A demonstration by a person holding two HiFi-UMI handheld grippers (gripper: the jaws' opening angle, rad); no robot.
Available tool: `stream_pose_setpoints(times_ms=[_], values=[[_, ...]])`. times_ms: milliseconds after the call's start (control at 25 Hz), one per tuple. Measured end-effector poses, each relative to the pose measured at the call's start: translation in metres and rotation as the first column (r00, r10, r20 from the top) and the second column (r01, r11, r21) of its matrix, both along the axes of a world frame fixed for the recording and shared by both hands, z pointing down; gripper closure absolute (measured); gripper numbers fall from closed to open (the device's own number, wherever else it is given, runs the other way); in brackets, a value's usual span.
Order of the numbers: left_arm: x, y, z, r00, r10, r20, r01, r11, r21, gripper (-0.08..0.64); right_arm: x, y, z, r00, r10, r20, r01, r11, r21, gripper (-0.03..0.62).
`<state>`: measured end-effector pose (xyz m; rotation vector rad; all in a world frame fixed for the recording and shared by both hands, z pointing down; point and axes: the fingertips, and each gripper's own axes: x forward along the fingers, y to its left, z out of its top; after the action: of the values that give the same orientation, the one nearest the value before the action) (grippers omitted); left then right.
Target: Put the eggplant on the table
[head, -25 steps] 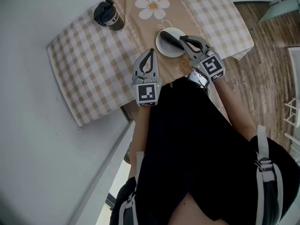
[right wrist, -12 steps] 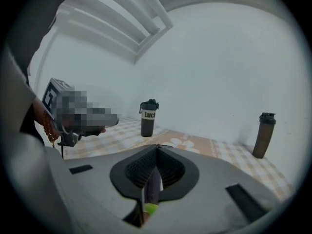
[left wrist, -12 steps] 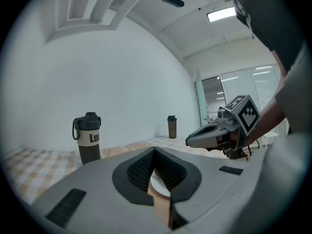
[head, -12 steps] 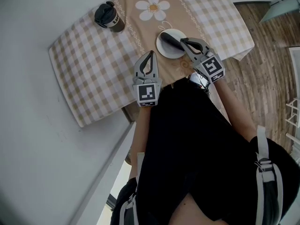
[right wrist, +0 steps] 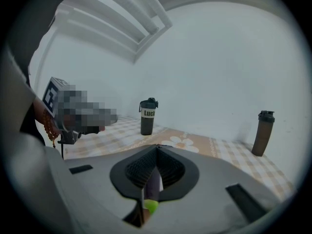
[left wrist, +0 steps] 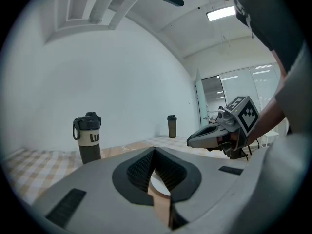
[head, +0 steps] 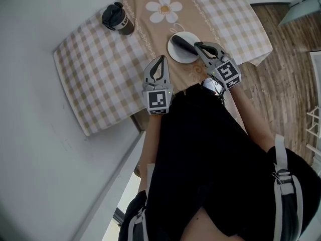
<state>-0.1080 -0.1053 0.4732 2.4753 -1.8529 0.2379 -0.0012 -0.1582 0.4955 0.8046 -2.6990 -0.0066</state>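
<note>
**Head view.** A surface (head: pixel 95 74) covered by a checked cloth carried a white plate (head: pixel 174 54) and, well apart at the far left, a dark lidded tumbler (head: pixel 114 17). A daisy motif (head: pixel 163 6) was printed on the cloth beyond the plate. The eggplant (head: pixel 181 45) lay on the plate. The right gripper (head: pixel 196 44) was held at the plate's right rim with its tip over the eggplant's end; whether they touched could not be told. The left gripper (head: pixel 161 58) was held just left of the plate, over bare cloth.

**Left gripper view.** The fingers (left wrist: pixel 141 168) met at their tips with nothing between them. A sliver of the plate showed through the opening behind the tips.

**Right gripper view.** The fingers (right wrist: pixel 138 172) were closed tip to tip and gripped nothing. The purple eggplant and its green stem end (right wrist: pixel 151 207) showed below through the opening. A second dark bottle (right wrist: pixel 263 133) stood at the surface's far right.
</note>
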Motion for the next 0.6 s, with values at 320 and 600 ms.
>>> stream_pose_setpoints(times_ms=[320, 600], values=[[-0.0022, 0.0026, 0.0020, 1.000, -0.008, 0.000, 0.008, 1.000, -0.003, 0.558, -0.0025, 0.0009, 0.0017, 1.000, -0.008, -0.002, 0.008, 1.000, 0.001, 0.589], [0.0006, 0.0017, 0.0045, 1.000, -0.005, 0.000, 0.005, 1.000, -0.008, 0.558, 0.0011, -0.0002, 0.0029, 1.000, -0.007, -0.001, 0.007, 1.000, -0.004, 0.589]])
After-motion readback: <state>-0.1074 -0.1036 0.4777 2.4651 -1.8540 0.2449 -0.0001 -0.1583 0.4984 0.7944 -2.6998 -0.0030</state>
